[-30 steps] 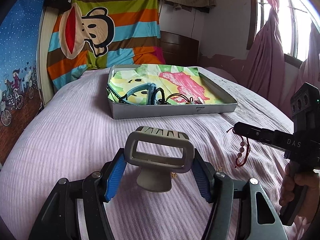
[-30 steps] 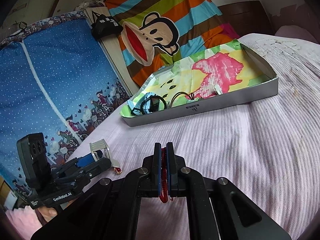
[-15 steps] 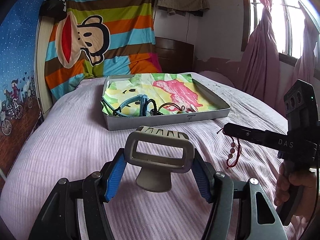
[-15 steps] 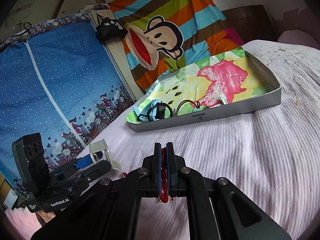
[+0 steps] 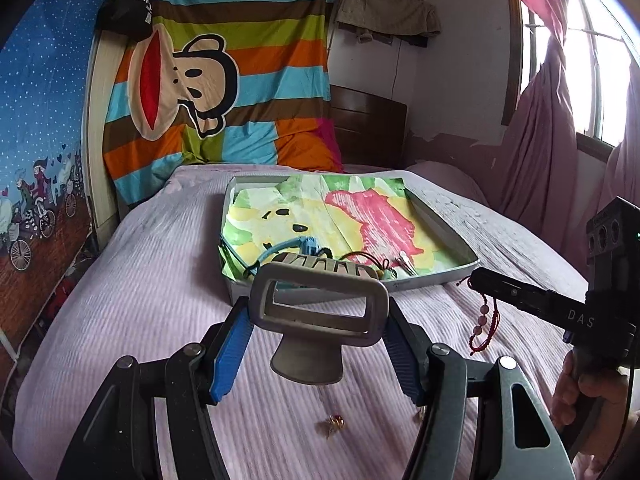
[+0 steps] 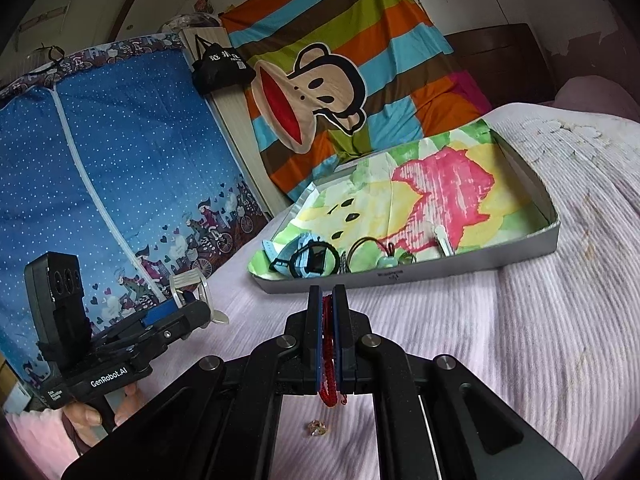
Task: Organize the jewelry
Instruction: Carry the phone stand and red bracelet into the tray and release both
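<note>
Roughly mid-task, I'd say. Nearest, at bottom centre of both wrist views, small gold earrings point(image 5: 332, 424) lie loose on the pink bedspread point(image 5: 140, 320), below the tools and untouched, so they're left to do. Left gripper point(image 5: 318, 320) has its blue pads pressed onto the sides of a grey hair claw clip point(image 5: 320, 308), held up off the bed at frame centre. Right gripper point(image 6: 328, 340) is pinched tight on a red cord bracelet point(image 6: 328, 360); in the left view its beads point(image 5: 482, 320) dangle under the tip at right, clear of the bed. Both tools sit short of the grey tray point(image 6: 440, 270), which is further back in the middle of the frame. Already inside it, along the near wall on the painted paper: blue watch point(image 6: 306, 256), black cords point(image 6: 362, 254), a small pale piece. So two items in transit, earrings pending.
</note>
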Motion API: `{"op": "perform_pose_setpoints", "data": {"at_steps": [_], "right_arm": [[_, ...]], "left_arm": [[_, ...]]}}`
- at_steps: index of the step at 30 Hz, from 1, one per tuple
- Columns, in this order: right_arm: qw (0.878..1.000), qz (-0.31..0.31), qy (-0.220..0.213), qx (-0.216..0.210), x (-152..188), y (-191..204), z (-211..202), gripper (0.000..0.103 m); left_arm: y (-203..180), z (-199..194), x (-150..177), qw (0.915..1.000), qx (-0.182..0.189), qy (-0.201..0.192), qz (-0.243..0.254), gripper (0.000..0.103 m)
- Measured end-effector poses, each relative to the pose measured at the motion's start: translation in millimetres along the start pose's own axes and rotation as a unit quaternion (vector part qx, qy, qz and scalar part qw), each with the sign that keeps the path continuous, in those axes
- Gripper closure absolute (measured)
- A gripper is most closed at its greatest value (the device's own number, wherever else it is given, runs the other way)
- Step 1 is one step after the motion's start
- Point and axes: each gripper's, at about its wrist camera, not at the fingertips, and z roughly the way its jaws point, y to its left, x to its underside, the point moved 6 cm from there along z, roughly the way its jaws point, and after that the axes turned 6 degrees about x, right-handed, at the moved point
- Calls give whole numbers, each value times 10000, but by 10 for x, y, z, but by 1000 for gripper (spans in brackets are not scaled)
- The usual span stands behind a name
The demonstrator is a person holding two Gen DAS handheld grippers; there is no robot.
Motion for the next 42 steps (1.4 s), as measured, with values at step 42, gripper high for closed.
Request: {"op": "perform_pose_setpoints", "data": {"at_steps": [42], "right_arm": [[9966,-92,421,706,-376,-87,1321,88]], "left_arm": [[568,857,-219,9952,-582,390,-682,30]]}}
